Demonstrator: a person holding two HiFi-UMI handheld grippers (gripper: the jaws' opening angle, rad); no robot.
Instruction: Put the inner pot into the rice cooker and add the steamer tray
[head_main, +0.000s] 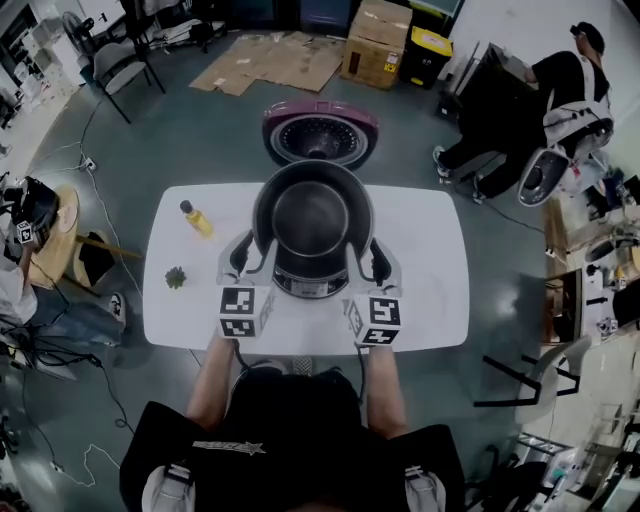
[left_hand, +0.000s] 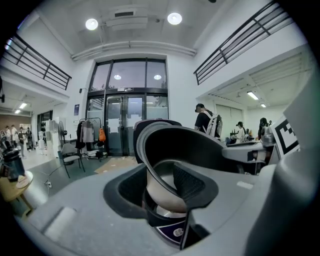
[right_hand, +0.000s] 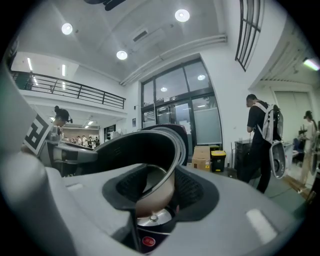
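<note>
Metal, dark-coated inside and bare of contents: the inner pot (head_main: 313, 215) sat over the rice cooker (head_main: 312, 286) at the middle of the white table (head_main: 430, 260) in the head view. The left gripper (head_main: 240, 262) held its rim at about 8 o'clock and the right gripper (head_main: 378, 262) at about 4 o'clock. The cooker's purple lid (head_main: 320, 135) stood open at 12 o'clock. A bottle (head_main: 196, 218) of yellow liquid stood at 9 o'clock of the cooker, with a small green item (head_main: 176, 277) near it at 8 o'clock. No steamer tray was found in any view.

Left gripper view: the jaws were clamped on the pot wall just under the rim, one pad inside and one outside. The pot hung tilted, not seated.

Right gripper view: the same grip on the opposite side. Below the pot, at 6 o'clock, the cooker's silver heating plate (right_hand: 152, 218) lay uncovered, and the well held nothing else.

Assessment: the pot appears rigid and of moderate weight, with a smooth coating that is likely slippery. Two opposed holds on the rim seem the sound way to carry it. It probably needs levelling before it goes down into the well.
</note>
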